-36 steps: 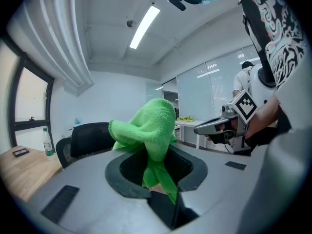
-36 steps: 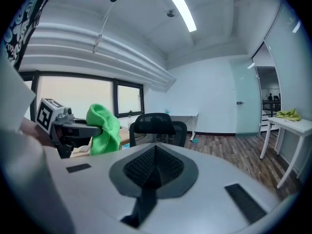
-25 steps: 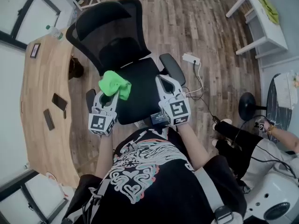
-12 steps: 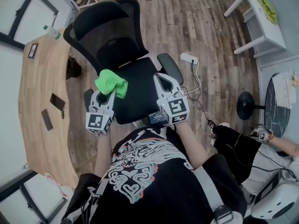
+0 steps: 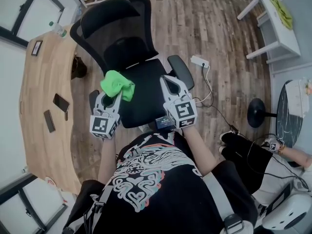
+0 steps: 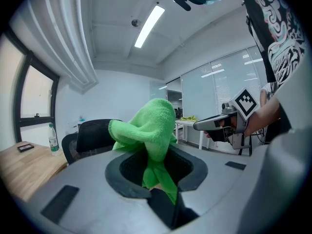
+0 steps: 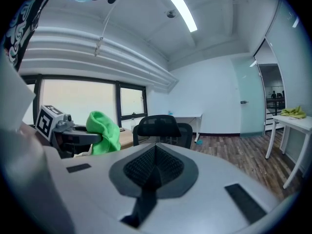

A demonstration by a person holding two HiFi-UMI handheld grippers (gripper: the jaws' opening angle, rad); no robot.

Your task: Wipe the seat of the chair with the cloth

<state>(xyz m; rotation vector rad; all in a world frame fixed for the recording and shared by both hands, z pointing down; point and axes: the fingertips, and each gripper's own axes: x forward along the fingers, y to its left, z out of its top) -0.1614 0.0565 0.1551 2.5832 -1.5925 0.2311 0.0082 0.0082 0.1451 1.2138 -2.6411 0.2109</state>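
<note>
As the head view looks steeply down, the left gripper (image 5: 115, 97) pinches a bright green cloth (image 5: 117, 84) over the left front part of the black seat (image 5: 146, 94) of the chair (image 5: 114, 30); whether the cloth touches the seat cannot be told from here. The right gripper (image 5: 168, 83) hangs over the seat's right side, just inside the armrest (image 5: 181, 71). The only print is the black-and-white square marker on each cube (image 5: 103, 126), which carries no words, and a swirling white pattern on the person's black shirt (image 5: 156, 172), which cannot be read. Only this view shows 2 phones (image 5: 61, 103) on the wooden desk (image 5: 36, 82) and a white power strip (image 5: 199, 61) on the plank floor.

In the left gripper view, the jaws are pressed together on a fold of the cloth (image 6: 148, 123), whose bulk bunches up beyond them. It alone shows the right gripper (image 6: 207, 125) from the side, a bottle (image 6: 53, 138) on the desk and a ceiling strip light (image 6: 150, 18).

In the right gripper view, that gripper (image 7: 155, 152) has its jaws closed tight with nothing between them. The cloth (image 7: 104, 131) shows at the left, and only here does a white table (image 7: 295, 122) beside a glass partition appear at eye level.
</note>
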